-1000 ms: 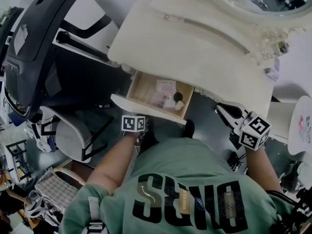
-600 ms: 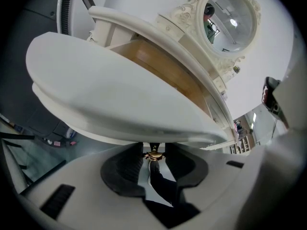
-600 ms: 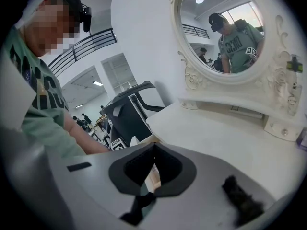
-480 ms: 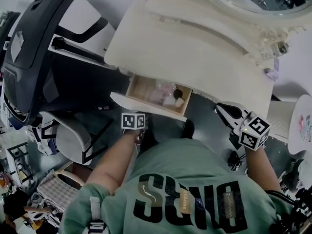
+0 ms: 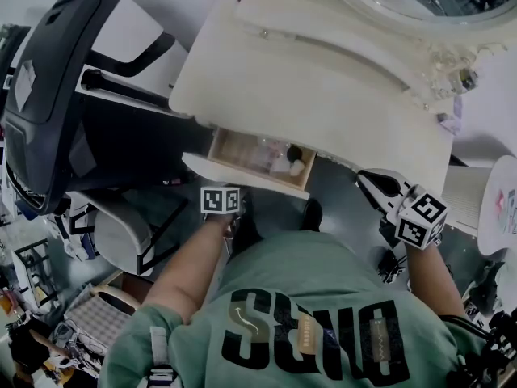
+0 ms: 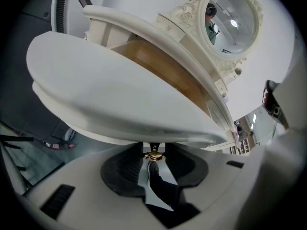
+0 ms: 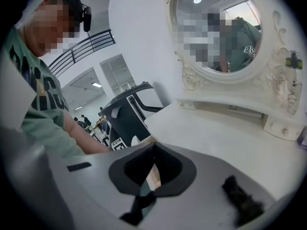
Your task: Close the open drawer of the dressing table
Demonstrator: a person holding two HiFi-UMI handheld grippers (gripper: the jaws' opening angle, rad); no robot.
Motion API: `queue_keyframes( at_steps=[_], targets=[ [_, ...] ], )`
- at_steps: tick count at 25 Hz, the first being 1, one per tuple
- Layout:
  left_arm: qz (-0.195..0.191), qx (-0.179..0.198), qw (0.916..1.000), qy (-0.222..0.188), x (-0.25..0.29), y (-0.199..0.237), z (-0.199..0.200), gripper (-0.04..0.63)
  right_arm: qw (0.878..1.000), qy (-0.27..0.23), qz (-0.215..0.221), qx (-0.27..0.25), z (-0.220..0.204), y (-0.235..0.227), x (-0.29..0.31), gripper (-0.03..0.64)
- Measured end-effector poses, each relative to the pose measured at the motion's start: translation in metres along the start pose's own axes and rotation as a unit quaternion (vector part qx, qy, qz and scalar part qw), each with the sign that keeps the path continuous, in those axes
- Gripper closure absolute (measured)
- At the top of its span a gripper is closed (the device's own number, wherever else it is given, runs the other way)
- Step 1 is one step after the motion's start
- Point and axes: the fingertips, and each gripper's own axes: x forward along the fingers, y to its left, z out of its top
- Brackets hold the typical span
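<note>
Left gripper [image 6: 154,151] pitched down, jaws clamped on brass drawer knob [image 6: 155,155], right gripper [image 7: 153,148] beside dressing table [image 5: 323,95], jaws together.

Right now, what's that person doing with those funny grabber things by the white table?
A person is closing the drawer of the dressing table. The left hand-held gripper has its jaws on the drawer's little gold knob. The drawer is only partly open, with small things inside. The right hand-held gripper waits off to the side near the table's edge, shut and holding nothing.
</note>
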Motion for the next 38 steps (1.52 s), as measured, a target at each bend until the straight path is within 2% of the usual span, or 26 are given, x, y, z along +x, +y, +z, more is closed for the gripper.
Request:
queue_keyframes(
  at_steps=[38],
  targets=[
    [-0.004,0.004,0.9999,-0.012,0.014,-0.008,0.033,0.445,1.0,-0.011,-0.012,0.016,-0.011,-0.01,-0.013,0.606]
  ],
)
